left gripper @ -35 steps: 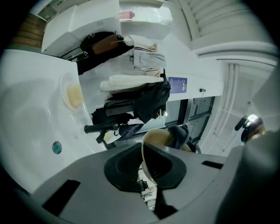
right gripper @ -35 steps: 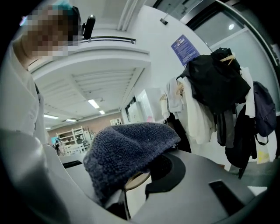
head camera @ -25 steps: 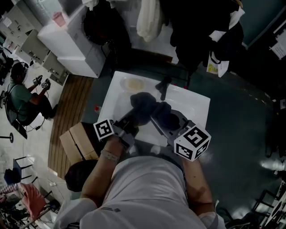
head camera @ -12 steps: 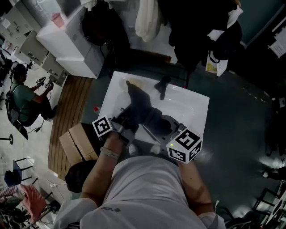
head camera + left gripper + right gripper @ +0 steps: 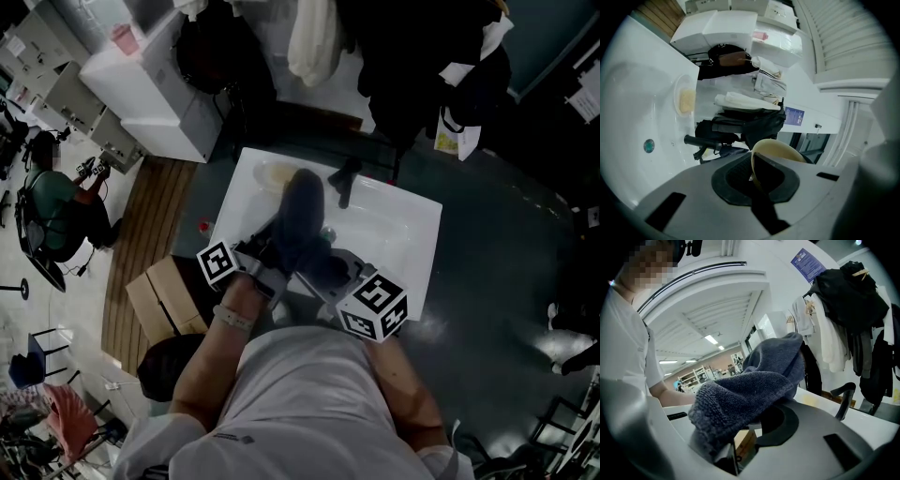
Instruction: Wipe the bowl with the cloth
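Note:
My left gripper (image 5: 757, 180) is shut on the rim of a cream bowl (image 5: 780, 151), held on edge above the white sink (image 5: 628, 117). In the head view the left gripper (image 5: 270, 260) sits at the sink's near edge, and the dark cloth (image 5: 300, 214) covers the bowl. A thick blue-grey cloth (image 5: 750, 385) is draped over my right gripper (image 5: 736, 446), which is shut on it. A tan sliver just beyond those jaws may be the bowl. The right gripper (image 5: 323, 274) reaches in from the right, with its marker cube close to the person's body.
A black faucet (image 5: 342, 178) stands at the sink's (image 5: 412, 225) far rim, with a yellowish soap dish (image 5: 278, 175) to its left and a drain (image 5: 648, 146) in the basin. A cardboard box (image 5: 164, 295) lies on the floor at left. A seated person (image 5: 56, 202) is far left.
The cloth has lifted and stretched toward the far side of the sink over the bowl. The right gripper's cube has slid left and nearer the body. The left gripper has barely moved.

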{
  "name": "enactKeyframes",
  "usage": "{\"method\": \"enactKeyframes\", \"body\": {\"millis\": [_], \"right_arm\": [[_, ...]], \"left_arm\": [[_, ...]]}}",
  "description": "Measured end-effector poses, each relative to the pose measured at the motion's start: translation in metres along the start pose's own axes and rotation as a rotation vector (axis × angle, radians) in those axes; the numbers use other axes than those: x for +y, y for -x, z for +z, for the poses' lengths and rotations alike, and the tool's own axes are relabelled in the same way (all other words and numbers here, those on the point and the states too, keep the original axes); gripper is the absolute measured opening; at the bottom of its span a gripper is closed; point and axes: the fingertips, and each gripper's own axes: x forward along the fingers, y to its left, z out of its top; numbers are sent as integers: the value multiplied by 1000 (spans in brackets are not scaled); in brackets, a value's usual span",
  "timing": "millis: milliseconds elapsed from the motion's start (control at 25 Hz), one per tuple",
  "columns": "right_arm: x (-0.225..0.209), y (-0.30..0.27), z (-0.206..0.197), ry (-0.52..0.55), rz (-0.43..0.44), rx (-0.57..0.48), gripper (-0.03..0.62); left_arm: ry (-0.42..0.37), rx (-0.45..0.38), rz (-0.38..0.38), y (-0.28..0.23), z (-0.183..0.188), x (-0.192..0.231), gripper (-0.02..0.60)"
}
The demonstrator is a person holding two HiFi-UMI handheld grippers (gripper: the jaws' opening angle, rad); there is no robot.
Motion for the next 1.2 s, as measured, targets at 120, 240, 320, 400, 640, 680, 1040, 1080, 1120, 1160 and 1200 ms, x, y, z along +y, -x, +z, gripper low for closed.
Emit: {"method": "enactKeyframes", "body": {"millis": [120,240,320,400,640,680,1040,1080,1120,1160,1200], "right_arm": [[-6,-2,-7,-17,-25,7,69],[-13,-2,-13,-55,-40,-6,69],[-17,-2,-14,-84,-41,-21,69],[-20,-1,-14,-110,-44,-37,69],[-36,6,-14,-176,-84,-79,69],[-39,7,-14,-173,-99,-80,69],[-61,16,-15,-138,-164,-74,69],[-63,17,-15,-134,-173,-74,69],[-65,19,-14,-130,-181,-76,69],[-67,21,-14,-126,-189,-80,69],[-69,22,-13,-123,-195,-87,69]], "left_arm": [[2,13,-27,-2,-3,-5,23],[-4,36,-50,-5,-9,-10,23],[-10,45,-59,-5,-10,-12,24],[-11,51,-68,-5,-11,-13,23],[-23,125,-136,-6,-23,-24,23],[-28,148,-151,-6,-27,-27,23],[-72,316,-182,-4,-57,-33,25],[-78,334,-179,-3,-60,-33,25],[-82,350,-177,-2,-62,-32,25],[-83,361,-176,-1,-65,-32,25],[-80,369,-176,0,-67,-31,25]]}}
